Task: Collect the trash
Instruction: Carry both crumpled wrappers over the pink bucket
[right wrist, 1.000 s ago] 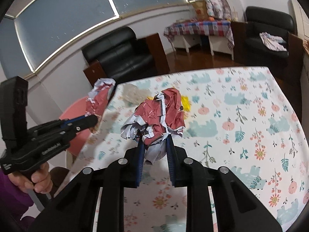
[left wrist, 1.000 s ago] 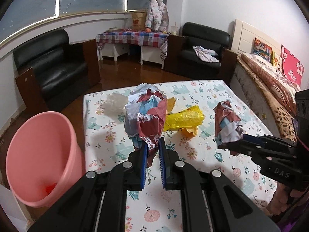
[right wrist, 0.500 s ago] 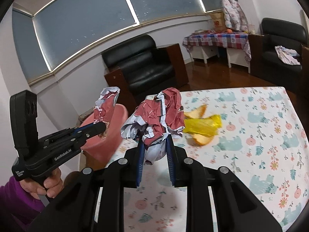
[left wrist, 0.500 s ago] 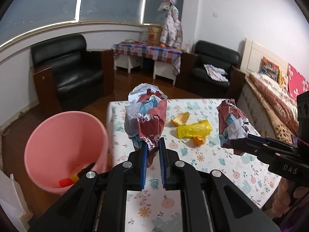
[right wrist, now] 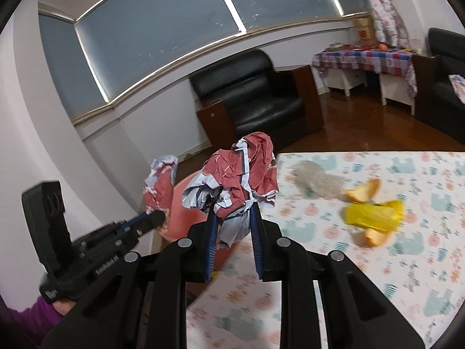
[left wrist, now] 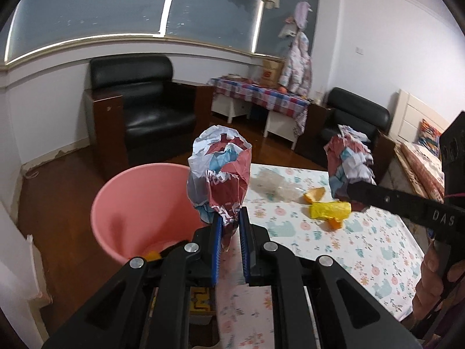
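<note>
We mid-carry. Left gripper [left wrist: 229, 229] clamped on crumpled paper wad [left wrist: 219, 174], above pink bin [left wrist: 139, 212] off table [left wrist: 363, 244] corner. Right gripper [right wrist: 232, 226] clamped on second wad [right wrist: 238, 186], nearing bin. Next, we judge: centre each over bin mouth, release.

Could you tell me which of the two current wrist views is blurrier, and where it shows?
Right wrist view: clearly softer, the tablecloth print and yellow bag smeared. Left wrist view: sharper, the crumpled paper crisp; both bend the window frame, fisheye-style.
</note>
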Demonstrator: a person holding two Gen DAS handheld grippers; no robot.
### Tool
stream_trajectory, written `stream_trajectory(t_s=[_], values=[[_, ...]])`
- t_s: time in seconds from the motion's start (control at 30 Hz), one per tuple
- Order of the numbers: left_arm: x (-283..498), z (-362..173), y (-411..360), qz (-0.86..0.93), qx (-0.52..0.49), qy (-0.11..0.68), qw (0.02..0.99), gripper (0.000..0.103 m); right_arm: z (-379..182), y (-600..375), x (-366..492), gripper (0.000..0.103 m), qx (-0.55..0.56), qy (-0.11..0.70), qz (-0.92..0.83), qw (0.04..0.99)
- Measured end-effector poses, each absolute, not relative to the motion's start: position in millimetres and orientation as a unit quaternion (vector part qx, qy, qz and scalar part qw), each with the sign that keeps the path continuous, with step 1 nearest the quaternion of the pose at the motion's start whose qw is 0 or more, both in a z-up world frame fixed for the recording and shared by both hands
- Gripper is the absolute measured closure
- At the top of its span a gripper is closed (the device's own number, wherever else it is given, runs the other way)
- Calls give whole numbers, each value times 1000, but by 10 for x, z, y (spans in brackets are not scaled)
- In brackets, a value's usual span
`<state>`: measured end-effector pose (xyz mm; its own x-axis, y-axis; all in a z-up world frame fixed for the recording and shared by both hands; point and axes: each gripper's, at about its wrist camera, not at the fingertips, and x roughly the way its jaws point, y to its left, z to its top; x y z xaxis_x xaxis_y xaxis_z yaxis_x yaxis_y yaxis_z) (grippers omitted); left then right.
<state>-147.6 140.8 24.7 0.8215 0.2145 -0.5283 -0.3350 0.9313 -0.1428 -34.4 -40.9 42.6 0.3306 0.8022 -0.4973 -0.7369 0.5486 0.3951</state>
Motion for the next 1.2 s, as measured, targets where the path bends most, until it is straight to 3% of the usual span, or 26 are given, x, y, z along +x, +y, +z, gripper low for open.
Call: stream_trajectory(t_s=[0.37,1.2], values=[[-1684,156,1902,189,-155,261,934,92,404,461,-299,81,45,364,520,771],[-945,-467,2538,219,-173,362,889,92,-413,1529,68,81,-44,480,469,740]])
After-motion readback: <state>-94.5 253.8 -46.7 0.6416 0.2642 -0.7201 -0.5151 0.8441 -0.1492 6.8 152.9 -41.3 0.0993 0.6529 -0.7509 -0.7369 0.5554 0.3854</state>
